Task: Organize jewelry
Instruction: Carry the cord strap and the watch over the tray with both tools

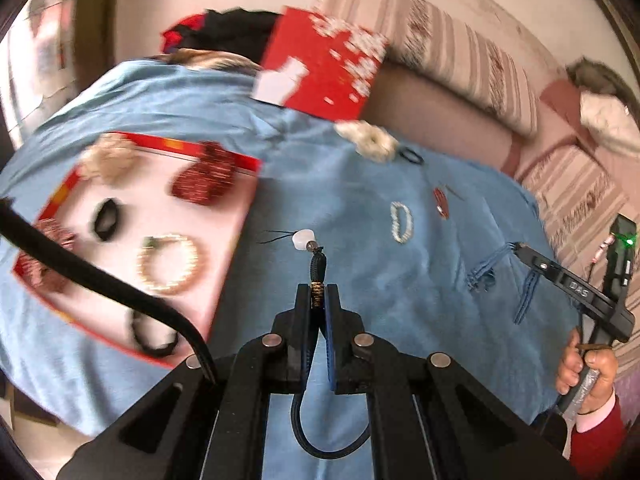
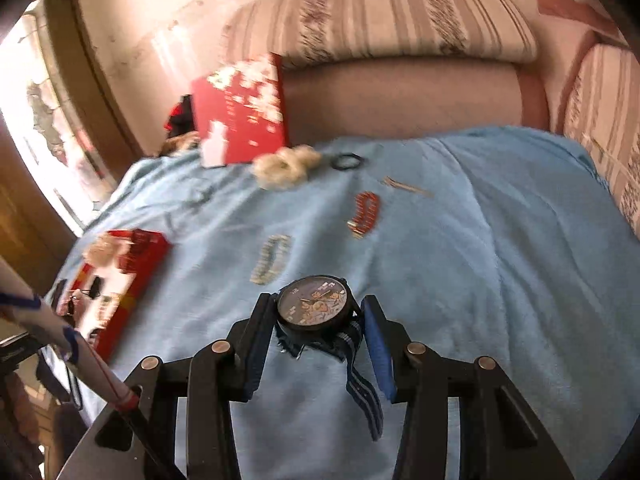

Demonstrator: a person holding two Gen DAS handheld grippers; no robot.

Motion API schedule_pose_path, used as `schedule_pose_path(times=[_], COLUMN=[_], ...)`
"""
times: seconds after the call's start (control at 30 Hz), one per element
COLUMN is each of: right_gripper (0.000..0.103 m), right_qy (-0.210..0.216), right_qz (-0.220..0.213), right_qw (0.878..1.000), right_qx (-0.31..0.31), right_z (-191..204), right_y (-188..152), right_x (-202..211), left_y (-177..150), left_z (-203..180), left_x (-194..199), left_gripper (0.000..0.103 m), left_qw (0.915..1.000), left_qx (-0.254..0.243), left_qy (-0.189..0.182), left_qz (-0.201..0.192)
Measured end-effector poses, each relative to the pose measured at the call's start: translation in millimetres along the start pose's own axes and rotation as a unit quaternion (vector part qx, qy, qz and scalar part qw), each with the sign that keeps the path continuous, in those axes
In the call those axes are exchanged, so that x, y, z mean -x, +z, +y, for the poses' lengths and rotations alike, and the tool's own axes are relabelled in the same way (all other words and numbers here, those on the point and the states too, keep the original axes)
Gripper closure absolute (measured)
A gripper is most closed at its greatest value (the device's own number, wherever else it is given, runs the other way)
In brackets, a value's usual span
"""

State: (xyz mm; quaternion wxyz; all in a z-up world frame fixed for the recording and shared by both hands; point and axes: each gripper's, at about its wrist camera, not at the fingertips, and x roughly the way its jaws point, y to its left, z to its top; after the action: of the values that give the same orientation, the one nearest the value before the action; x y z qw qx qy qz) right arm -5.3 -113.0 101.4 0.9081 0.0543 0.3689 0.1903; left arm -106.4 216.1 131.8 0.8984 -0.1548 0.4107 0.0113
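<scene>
At the left of the left wrist view an open red box (image 1: 132, 236) lies on the blue cloth (image 1: 400, 280); bottom centre, the left gripper (image 1: 319, 296) pinches a dark cord bracelet (image 1: 318, 268). In the right wrist view, bottom centre, the right gripper (image 2: 316, 316) clamps a watch (image 2: 314, 304).

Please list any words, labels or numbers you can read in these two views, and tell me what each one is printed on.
"DAS": on the right gripper, along its black finger, in the left wrist view.
White print on the red box lid: too blurred to read.
Markings on the watch dial: too small to read.
</scene>
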Motion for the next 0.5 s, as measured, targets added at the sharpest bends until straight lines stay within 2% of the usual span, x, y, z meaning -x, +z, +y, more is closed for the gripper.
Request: schedule_pose_path(times=[0.27,0.5], right_gripper=[0.055,0.055], right_qy=[0.044,0.079], right_qz=[-0.01,0.008], right_qw=[0.998,0.991], right_qx=[0.05,0.107], right_z=[77.8,177.0], right_y=[26.5,47.7], right_x=[14.1,-18.1], left_y=[12.4,28.7], left_z=[85.5,158.8], left_x=[32.2,23.3], left_gripper=[0.097,0.097], left_qw=[0.9972,0.9911], left_qx=[0.047,0.09], left_qy=[0.053,0.097], left_qz=[-0.024,-0.019])
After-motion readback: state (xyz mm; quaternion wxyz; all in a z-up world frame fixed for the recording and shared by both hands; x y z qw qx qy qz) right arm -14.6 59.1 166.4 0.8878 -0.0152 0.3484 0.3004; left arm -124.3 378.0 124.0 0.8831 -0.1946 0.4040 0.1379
